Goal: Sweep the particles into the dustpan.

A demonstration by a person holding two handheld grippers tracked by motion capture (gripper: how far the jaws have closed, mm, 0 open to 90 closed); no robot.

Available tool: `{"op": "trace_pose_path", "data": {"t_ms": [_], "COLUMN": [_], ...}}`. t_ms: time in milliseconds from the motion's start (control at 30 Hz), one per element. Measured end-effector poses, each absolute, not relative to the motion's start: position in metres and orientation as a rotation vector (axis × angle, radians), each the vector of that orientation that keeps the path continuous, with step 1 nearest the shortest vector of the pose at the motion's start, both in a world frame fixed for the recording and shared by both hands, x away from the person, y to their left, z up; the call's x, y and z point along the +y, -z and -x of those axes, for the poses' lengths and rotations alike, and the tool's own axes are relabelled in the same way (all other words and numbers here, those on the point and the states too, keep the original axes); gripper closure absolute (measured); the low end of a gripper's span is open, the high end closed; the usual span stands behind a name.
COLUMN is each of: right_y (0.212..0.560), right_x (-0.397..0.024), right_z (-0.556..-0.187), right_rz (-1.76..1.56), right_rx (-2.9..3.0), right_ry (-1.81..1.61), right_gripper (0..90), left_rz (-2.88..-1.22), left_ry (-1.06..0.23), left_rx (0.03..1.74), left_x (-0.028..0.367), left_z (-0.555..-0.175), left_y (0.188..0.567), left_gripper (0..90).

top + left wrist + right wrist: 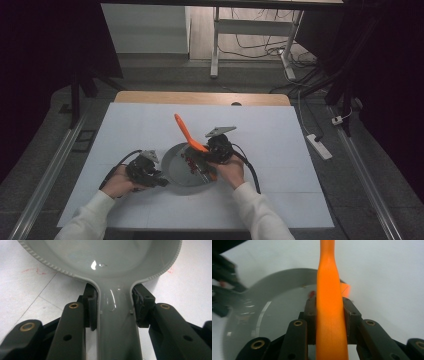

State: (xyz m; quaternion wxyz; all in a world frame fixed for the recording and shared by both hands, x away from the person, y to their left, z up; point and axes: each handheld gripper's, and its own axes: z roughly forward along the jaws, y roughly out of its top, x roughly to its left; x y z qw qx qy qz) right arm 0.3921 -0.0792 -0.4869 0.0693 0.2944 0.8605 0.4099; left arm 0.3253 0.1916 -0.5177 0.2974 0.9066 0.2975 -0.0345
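A grey pan point(181, 167) lies in the middle of the white table. My left gripper point(161, 181) is shut on its handle from the left. In the left gripper view the pan handle point(115, 335) runs between the two pads, with my left gripper point(113, 308) pressed on both its sides. My right gripper point(208, 156) is over the pan's right rim, shut on an orange spatula point(184, 129) whose long end slants up and to the left. In the right gripper view, the orange spatula point(329, 305) is clamped by my right gripper point(329, 315) above the pan point(274, 312). Small red bits point(190, 161) lie in the pan.
The white table cover point(125, 130) reaches a wooden edge point(200, 97) at the far side. A power strip point(320, 146) lies on the floor to the right. Desk legs and cables stand beyond the table.
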Motion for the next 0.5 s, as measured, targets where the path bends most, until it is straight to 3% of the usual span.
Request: {"op": "trace_pose_path", "data": {"t_ms": [233,500], "right_y": [0.477,0.471], "right_x": [-0.076,-0.105], "right_z": [-0.390,-0.403], "right_rz": [-0.842,-0.953], "right_rx": [2.550,2.448], "right_ry": [-1.274,-1.226], "right_gripper": [70.0,70.0], "left_rz": [-2.408,-2.407], "left_ry": [0.093,0.092], "left_rx": [0.791,0.791], "left_x": [0.192,0.192], "left_z": [-0.325,-0.325], "left_y": [0.518,0.518], "left_gripper": [61.9,61.9]}}
